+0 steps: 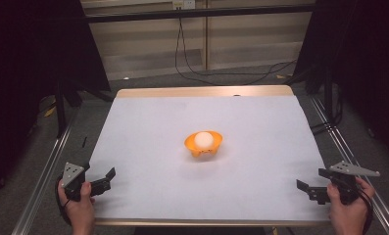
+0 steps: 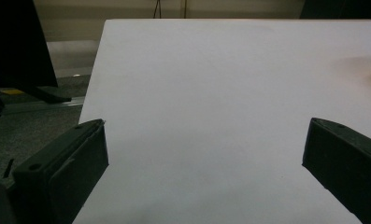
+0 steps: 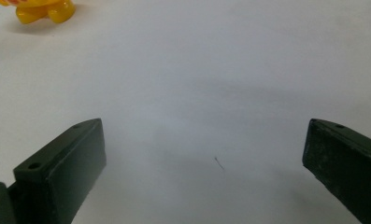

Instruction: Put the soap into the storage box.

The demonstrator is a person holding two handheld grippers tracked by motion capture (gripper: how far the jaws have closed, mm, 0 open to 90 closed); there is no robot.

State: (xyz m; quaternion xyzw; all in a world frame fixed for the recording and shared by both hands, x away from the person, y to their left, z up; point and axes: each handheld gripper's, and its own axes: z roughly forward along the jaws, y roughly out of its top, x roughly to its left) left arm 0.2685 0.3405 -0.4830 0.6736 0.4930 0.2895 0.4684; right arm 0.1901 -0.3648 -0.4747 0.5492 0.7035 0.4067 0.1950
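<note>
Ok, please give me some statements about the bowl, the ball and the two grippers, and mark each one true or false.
1. A white ball lies in the orange bowl. True.
2. The left gripper holds the bowl. False: it is open, near the table's front left corner, apart from the bowl.
3. The right gripper is open. True.
4. The bowl stands at the table's far edge. False: it is near the middle.
5. Each gripper is held by a hand. True.

Left hand-held gripper (image 1: 106, 178) and right hand-held gripper (image 1: 312, 180) gape, low, well apart.
</note>
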